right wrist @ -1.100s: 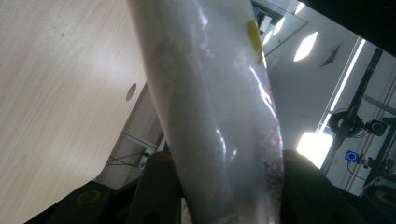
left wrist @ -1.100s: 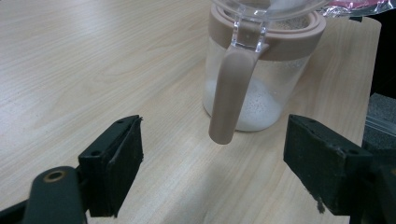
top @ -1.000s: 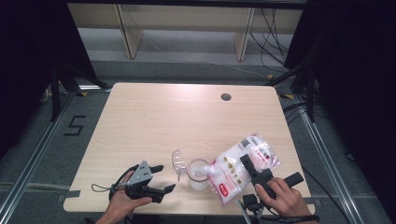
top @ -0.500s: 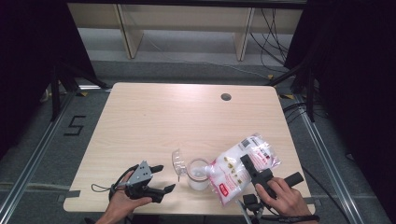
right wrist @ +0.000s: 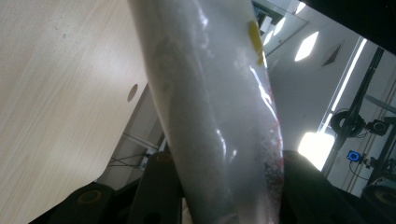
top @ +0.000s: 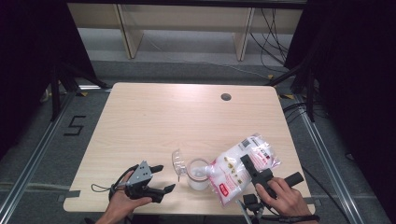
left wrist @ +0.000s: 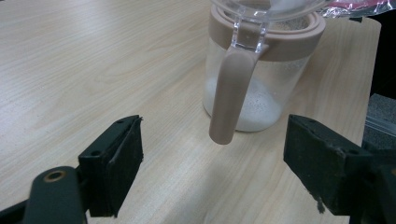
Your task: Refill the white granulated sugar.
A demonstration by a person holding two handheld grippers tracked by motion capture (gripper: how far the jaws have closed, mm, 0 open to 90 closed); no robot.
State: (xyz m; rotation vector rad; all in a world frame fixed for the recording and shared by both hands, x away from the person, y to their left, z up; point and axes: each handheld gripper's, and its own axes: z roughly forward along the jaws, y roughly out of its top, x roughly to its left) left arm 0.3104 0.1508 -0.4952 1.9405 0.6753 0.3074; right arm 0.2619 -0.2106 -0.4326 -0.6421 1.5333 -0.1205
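High view: the bag [top: 236, 170] is gripped by the right claw [top: 254, 169], tipped onto the jar [top: 198, 174]; the left claw [top: 158, 178] is held open, empty.

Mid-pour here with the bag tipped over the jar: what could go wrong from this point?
1. The bag is soft and held only by the right claw; it may sag and spill beside the jar.
2. The left claw stands open, apart from the jar handle, so a nudge from the bag could shift or tip the unsteadied jar.
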